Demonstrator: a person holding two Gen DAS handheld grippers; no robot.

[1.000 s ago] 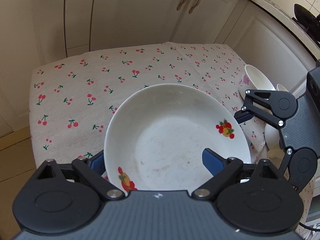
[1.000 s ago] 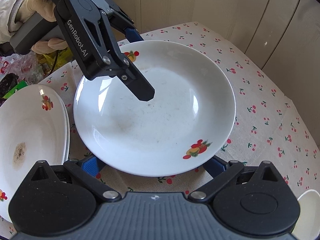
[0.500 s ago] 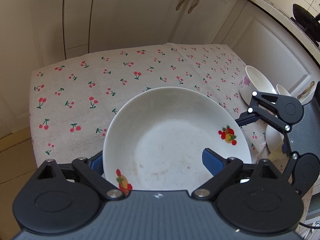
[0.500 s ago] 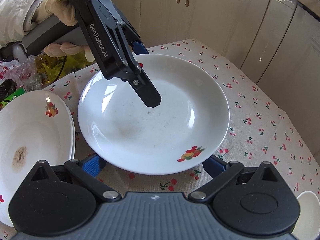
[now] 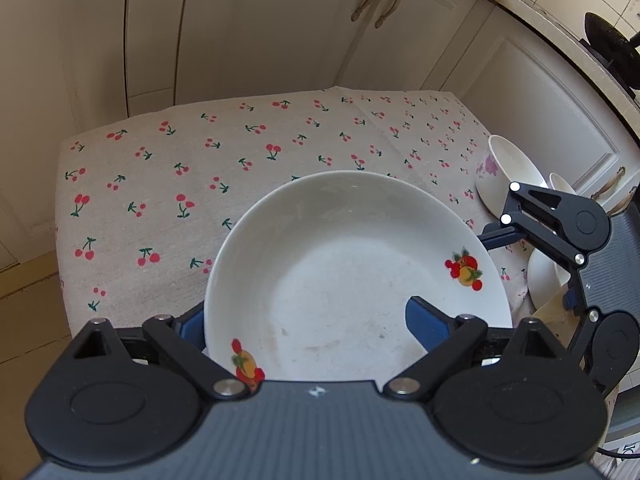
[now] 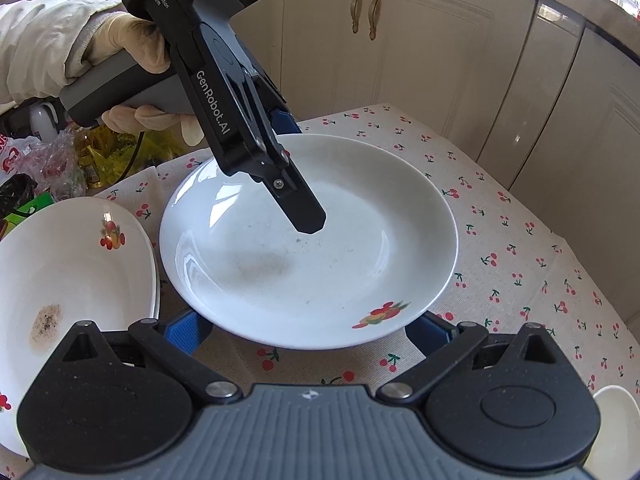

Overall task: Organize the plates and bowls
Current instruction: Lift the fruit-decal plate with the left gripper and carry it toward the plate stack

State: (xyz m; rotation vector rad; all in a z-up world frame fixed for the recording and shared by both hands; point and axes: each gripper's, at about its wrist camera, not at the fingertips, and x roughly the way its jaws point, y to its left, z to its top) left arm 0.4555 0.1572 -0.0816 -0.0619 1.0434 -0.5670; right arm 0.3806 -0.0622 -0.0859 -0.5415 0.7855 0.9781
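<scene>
Left gripper [image 6: 298,184] clamped on rim of white shallow plate with fruit decals [image 6: 308,244], one finger inside, one beneath; plate lifted above cherry-print tablecloth [image 6: 520,248], near centre. Right gripper [image 6: 308,332] spread wide below plate's near rim, holding nothing.

Progress, judged: partial. White fruit-decal plate stack [image 6: 72,272] at left edge; held plate unstacked. White bowls [image 5: 508,176] at right edge ungrouped.

Plate round, no long axis; cavity up, roughly level.

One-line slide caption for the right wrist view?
Left gripper clamps the far rim of a fruit-print plate above the cherry tablecloth; stained plate beside it.
</scene>
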